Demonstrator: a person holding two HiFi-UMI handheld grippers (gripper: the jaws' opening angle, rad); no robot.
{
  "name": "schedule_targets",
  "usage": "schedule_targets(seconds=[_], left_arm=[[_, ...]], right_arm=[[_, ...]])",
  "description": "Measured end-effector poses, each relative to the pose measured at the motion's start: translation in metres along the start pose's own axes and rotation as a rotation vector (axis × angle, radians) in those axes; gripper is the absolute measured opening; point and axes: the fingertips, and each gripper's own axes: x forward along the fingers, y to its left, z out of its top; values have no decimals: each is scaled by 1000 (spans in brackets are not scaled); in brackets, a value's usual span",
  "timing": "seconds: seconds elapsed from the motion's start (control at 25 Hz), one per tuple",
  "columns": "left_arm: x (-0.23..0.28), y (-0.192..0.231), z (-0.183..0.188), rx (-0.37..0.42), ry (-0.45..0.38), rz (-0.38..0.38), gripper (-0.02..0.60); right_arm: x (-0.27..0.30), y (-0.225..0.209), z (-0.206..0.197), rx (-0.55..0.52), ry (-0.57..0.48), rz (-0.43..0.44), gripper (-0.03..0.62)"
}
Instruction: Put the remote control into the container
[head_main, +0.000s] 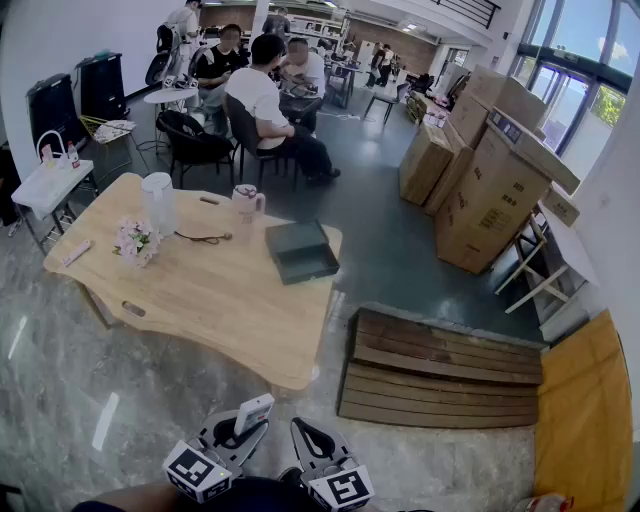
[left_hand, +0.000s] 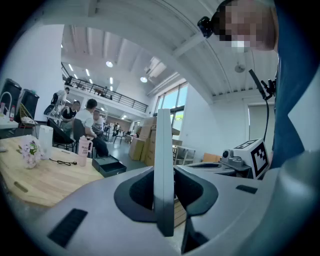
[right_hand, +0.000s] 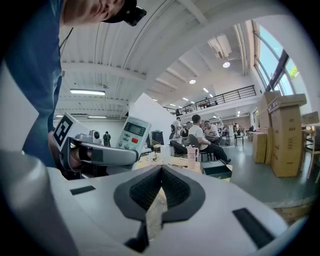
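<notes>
A white remote control (head_main: 253, 411) with a small screen and a red button stands upright in my left gripper (head_main: 240, 428), which is shut on it low in the head view. In the left gripper view the remote (left_hand: 163, 150) shows edge-on between the dark pads. The right gripper view shows its face (right_hand: 133, 133) to the left. My right gripper (head_main: 309, 437) is beside the left one, shut with nothing in it (right_hand: 161, 174). The container, a dark open box (head_main: 300, 251), lies at the right end of the wooden table (head_main: 215, 300), far from both grippers.
On the table stand a white jug (head_main: 158, 201), a pink cup (head_main: 247, 204), small flowers (head_main: 135, 241) and a cable. A wooden pallet (head_main: 440, 368) lies on the floor right of the table. People sit at tables behind. Stacked cardboard boxes (head_main: 490, 190) are at the right.
</notes>
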Motion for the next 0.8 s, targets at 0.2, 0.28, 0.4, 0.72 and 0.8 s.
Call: schedule_targets(seconds=[0.2,0.28,0.4,0.72,0.8], left_arm=[[5,2,2,-27,0,13,87],[7,1,0,-28,8,12,87],[12,2,-6,-15,22,17,87],[34,-4,3,-44,5,52,87],[41,-5,1,-38,0,66,87]], right_arm=[[1,-6,0,-2,-5,-1,16],[0,-9,0,2,-10,1,16],[0,-15,-2,23,-14,7,17],[-8,-47,-4,64,-27,-5,17],[-12,-59,-7,77,-28,-7,17]])
